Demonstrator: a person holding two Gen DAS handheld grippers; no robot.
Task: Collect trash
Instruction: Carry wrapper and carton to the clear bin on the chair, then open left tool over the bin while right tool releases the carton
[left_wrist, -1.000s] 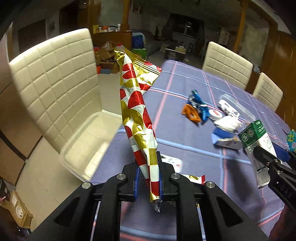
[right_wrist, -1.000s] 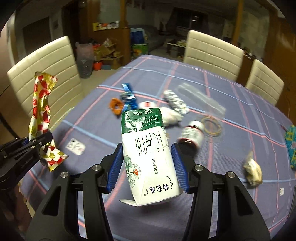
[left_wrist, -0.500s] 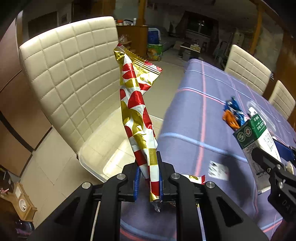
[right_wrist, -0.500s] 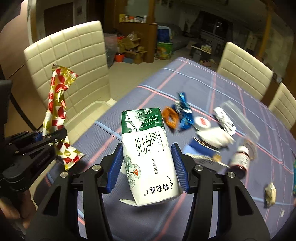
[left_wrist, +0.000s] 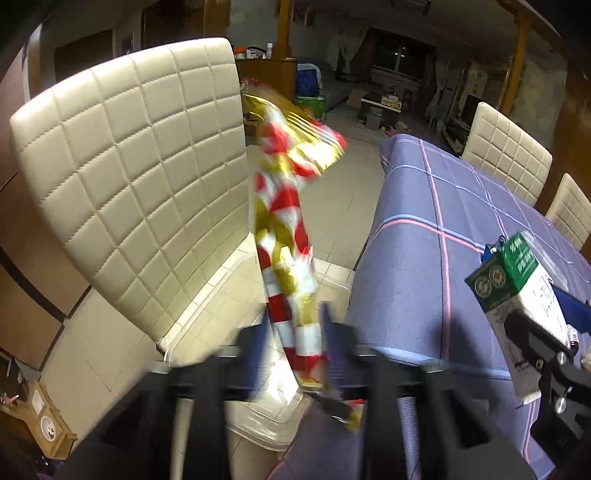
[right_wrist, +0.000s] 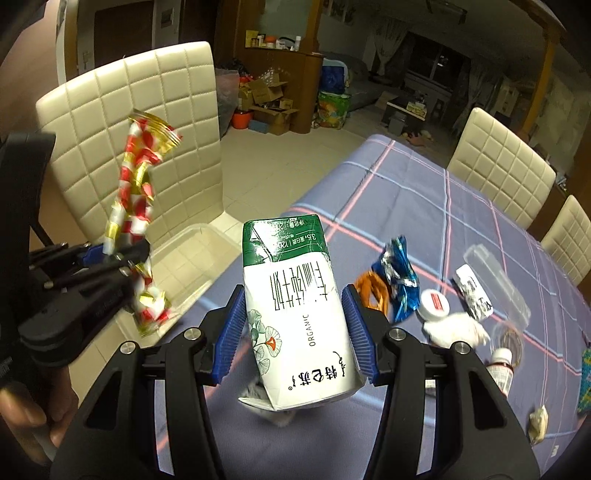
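Note:
A red, gold and white snack wrapper (left_wrist: 284, 229) stands upright between the jaws of my left gripper (left_wrist: 295, 332). Those jaws are opening, and the blurred pads stand apart from the wrapper's sides. Below it a clear plastic bin (left_wrist: 207, 317) rests on the seat of a cream quilted chair (left_wrist: 129, 166). My right gripper (right_wrist: 295, 325) is shut on a green and white milk carton (right_wrist: 295, 314), held over the table's left edge. The right wrist view shows the wrapper (right_wrist: 135, 199) and the left gripper (right_wrist: 118, 258) over the bin (right_wrist: 192, 251).
The blue checked tablecloth (right_wrist: 424, 206) carries more litter: a blue foil wrapper (right_wrist: 399, 277), an orange piece, a white lid (right_wrist: 434, 304), a small bottle and a clear plastic box (right_wrist: 495, 284). Two more cream chairs stand at the far right. A hand (right_wrist: 22, 417) holds the left gripper.
Both grippers have moved left, off the table's middle toward the chair and the bin. The left jaws have spread and the wrapper has come loose between them. The carton stays gripped.

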